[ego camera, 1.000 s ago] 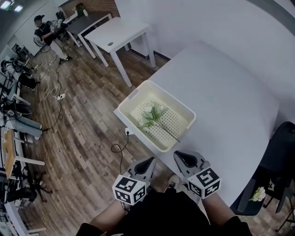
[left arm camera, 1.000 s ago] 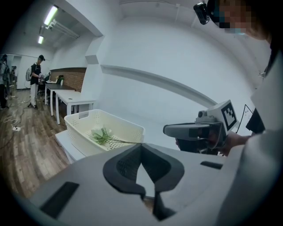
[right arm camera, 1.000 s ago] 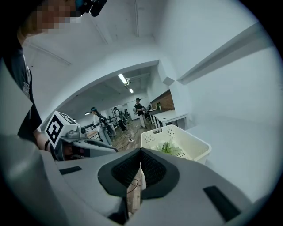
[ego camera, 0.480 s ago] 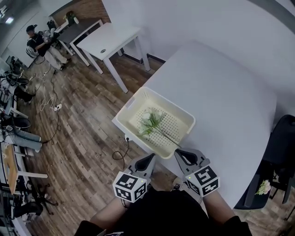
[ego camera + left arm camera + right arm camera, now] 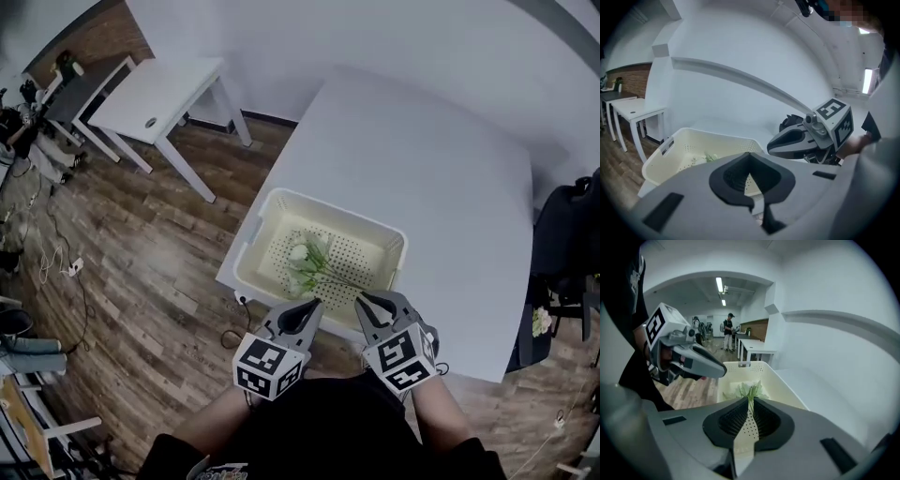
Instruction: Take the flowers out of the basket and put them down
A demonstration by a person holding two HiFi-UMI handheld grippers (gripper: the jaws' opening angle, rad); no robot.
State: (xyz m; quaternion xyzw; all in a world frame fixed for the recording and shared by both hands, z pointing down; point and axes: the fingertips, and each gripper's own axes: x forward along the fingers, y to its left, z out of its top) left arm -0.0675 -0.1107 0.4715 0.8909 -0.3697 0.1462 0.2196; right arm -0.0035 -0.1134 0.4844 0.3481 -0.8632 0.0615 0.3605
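1. My left gripper (image 5: 305, 309) hovers at the near rim of the basket (image 5: 323, 200), jaw tips touching, gripping nothing.
2. My right gripper (image 5: 373, 302) hangs just beside it, jaws a narrow slit apart, empty.
3. The flowers (image 5: 307, 262) lie inside the basket, on the white table (image 5: 422, 159).

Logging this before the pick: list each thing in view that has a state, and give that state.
flowers: lying flat in the basket, not gripped.
basket: upright on the table, holding the flowers.
left gripper: jaws shut, empty, at the basket's near rim.
right gripper: jaws slightly apart, empty, at the near rim.
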